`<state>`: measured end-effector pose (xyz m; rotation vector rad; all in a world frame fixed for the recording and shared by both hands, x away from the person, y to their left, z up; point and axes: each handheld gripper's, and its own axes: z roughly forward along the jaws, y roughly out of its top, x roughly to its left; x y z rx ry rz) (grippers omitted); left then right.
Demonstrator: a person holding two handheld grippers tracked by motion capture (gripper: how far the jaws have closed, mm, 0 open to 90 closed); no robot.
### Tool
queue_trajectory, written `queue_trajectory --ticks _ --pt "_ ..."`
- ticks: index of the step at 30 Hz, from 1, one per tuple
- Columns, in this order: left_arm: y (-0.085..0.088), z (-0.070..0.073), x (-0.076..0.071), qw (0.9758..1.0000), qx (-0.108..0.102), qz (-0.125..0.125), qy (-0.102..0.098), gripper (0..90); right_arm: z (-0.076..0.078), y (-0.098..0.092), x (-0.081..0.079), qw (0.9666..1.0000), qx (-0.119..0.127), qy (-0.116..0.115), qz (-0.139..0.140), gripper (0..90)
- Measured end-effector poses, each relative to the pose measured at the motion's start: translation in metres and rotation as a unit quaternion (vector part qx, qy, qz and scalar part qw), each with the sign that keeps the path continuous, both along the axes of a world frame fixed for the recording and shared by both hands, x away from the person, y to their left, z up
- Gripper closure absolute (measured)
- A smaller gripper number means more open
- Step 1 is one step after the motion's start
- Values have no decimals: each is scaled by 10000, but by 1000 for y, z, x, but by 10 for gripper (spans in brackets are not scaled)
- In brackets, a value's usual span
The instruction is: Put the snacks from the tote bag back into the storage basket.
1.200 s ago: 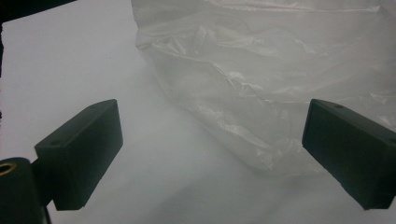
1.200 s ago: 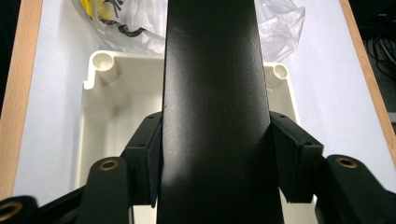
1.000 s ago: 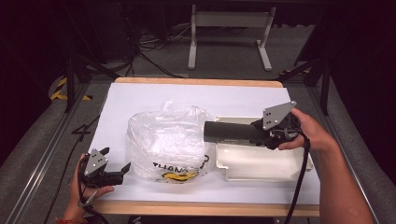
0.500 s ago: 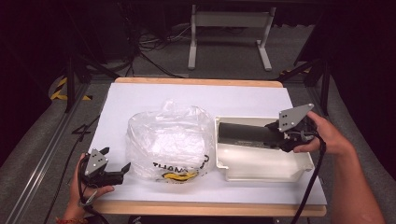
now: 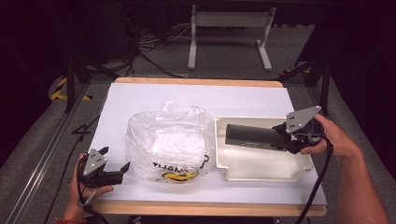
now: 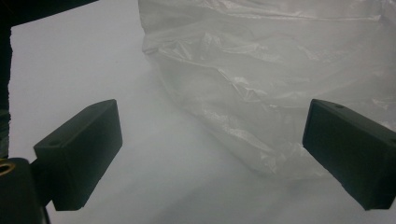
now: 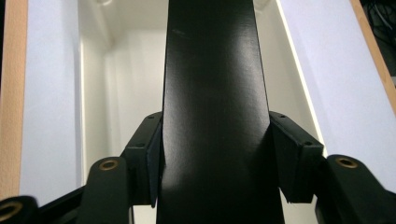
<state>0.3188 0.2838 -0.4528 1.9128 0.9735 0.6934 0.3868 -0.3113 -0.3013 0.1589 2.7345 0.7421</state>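
Right tongs (image 5: pixel 280 135) clamped on a long black box (image 5: pixel 250 135), held level over the open white tray (image 5: pixel 261 170) right of centre. Clear plastic bag (image 5: pixel 168 140) with dark lettering beside the tray. Left tongs (image 5: pixel 122 169) spread wide, gripping nothing, just beside the bag. White counter (image 5: pixel 233 100), dark room behind.

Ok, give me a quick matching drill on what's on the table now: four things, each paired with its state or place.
1 black box
2 bag
3 tray
4 left gripper

a open, beside the bag
b crumpled, clear, mid-table
c white, under the box
d clamped in the right gripper

Pairs: 1-d, 2-b, 3-c, 4-a
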Motion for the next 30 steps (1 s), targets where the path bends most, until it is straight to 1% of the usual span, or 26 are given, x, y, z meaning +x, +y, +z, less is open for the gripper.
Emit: queue_trajectory --ticks 6,10,12,16,27,30 --pt "0 0 0 10000 3 -2 5 56 -5 -3 3 9999 -93 90 21 429" --pt "0 0 0 10000 1 -9 13 56 -11 -1 6 9995 -218 205 59 429" --pt "0 0 0 10000 3 -5 8 56 -12 0 7 9994 -260 223 76 429" --pt "0 0 0 10000 5 -4 11 56 -18 1 11 9986 -384 346 99 429" --pt "0 0 0 10000 3 -12 11 56 -36 7 20 9965 -621 540 121 428" --pt "0 0 0 10000 1 -13 11 56 -39 8 22 9961 -661 569 143 428"
